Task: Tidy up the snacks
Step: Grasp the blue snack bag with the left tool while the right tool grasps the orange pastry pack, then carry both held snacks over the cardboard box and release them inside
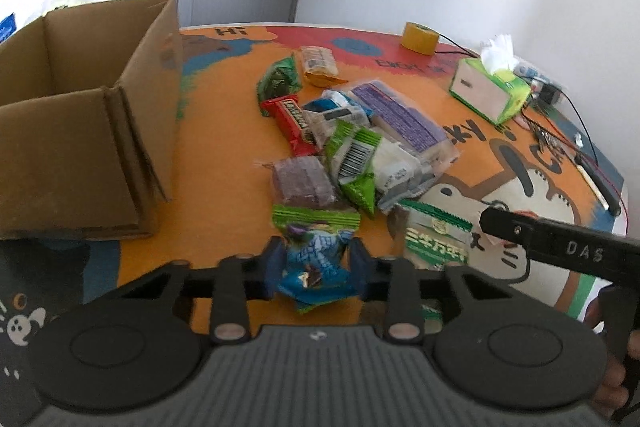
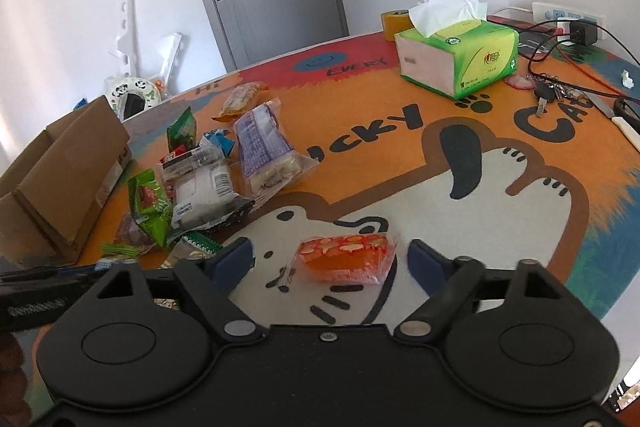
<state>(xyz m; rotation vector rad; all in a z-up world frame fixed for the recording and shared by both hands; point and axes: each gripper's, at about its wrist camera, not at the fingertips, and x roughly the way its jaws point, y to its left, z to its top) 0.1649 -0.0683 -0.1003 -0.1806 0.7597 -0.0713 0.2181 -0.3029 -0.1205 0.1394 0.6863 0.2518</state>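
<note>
Box (image 1: 80, 131) x1, tissue pack (image 2: 460, 55) x1, tape roll (image 1: 419, 38) x1

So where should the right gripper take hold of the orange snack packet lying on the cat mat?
Across its short ends, coming down from the near side as the right gripper is aimed now. The orange snack packet lies flat with its long axis running between the two fingers, apart from the snack pile, so both ends are free. The jaws stand open either side; closing should pinch the firm filled middle, not the thin crimped seal.
</note>
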